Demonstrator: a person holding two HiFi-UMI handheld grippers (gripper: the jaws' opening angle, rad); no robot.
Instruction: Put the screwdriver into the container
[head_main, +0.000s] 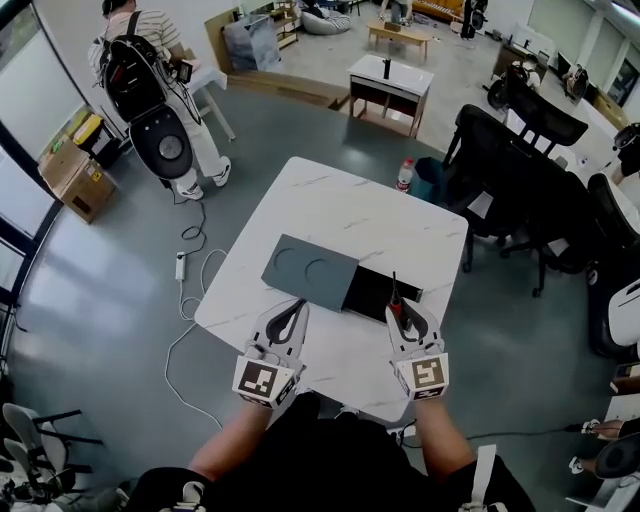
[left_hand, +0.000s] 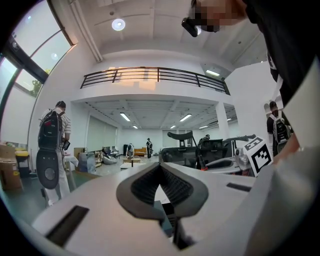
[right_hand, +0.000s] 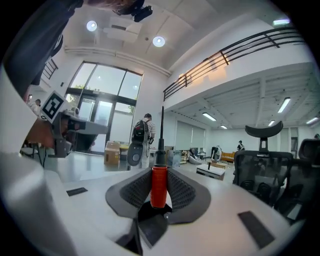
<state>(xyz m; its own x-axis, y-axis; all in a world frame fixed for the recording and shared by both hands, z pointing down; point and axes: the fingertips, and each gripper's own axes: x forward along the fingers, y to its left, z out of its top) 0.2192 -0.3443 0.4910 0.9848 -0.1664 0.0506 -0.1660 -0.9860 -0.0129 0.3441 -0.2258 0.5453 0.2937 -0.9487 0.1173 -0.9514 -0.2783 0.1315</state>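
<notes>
Two claws are held above the near edge of the white desk (head_main: 380, 225). The right claw (head_main: 398, 310) is pinched on the red handle of the screwdriver (head_main: 394, 297), whose dark shaft is pointed away from the person, across the near rim of the open black container (head_main: 368, 290). The left claw (head_main: 296, 306) is pressed together on nothing, just before the grey lid (head_main: 310, 272) adjoining the opening's left side. White top is seen beyond the container up to the far edge. Black chairs (head_main: 520, 190) are crowded near the right edge.
</notes>
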